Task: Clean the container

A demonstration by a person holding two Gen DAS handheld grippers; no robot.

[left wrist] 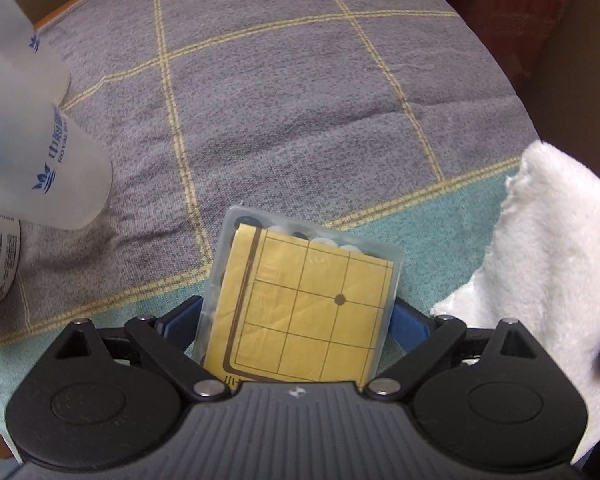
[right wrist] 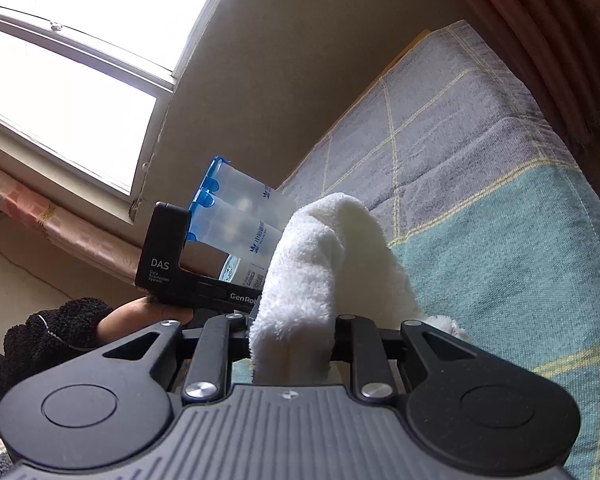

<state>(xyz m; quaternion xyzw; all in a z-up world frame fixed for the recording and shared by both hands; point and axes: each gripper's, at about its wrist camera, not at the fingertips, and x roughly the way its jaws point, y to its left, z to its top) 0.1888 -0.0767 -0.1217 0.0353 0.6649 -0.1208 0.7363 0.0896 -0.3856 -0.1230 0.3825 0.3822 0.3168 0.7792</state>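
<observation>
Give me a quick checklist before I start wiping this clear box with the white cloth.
1. Left gripper holds the clear box by its two sides: ok.
2. Right gripper is shut on the white cloth: ok.
3. Cloth touching the box: not ok; in the left wrist view it hangs to one side, apart.
4. Box shut: cannot tell; a yellow grid sheet and round pieces show through it.
5. Room on the checked bedspread: ok.
6. Frosted bottles clear of the box: ok, off to the side.
</observation>
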